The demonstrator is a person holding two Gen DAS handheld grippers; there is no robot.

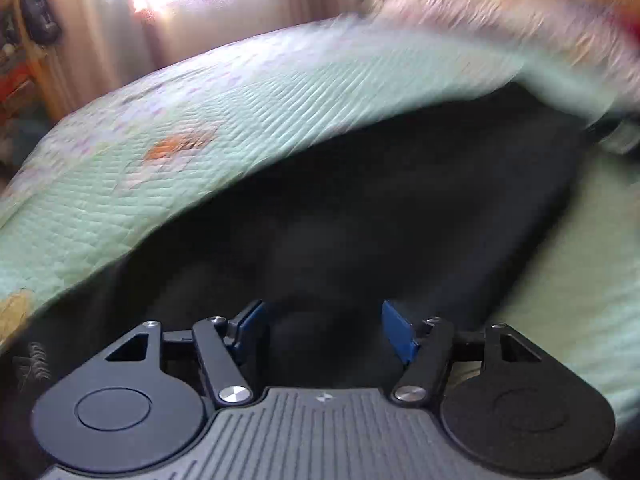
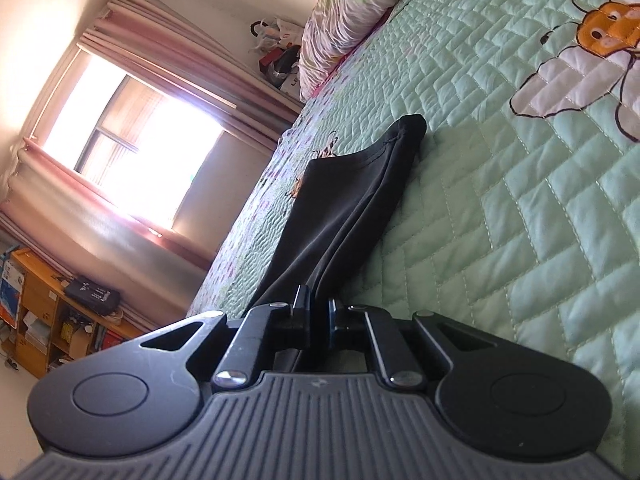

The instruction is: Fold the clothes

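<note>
Tongs on the right [image 2: 318,314] are pinching the black garment [image 2: 344,204] above the quilted bed [image 2: 520,220]; left tongs [image 1: 324,332] are gaping wide over it, likely needing to grip a matching edge next.

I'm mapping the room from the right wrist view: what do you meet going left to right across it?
Wooden shelf unit → bright window with pink curtains → black fabric garment held in the right gripper → mint-green quilted bedspread → orange bee print.

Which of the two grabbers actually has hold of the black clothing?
The right gripper: its jaws are shut on the black garment. The left gripper has its jaws spread wide above the dark cloth, gripping nothing.
</note>
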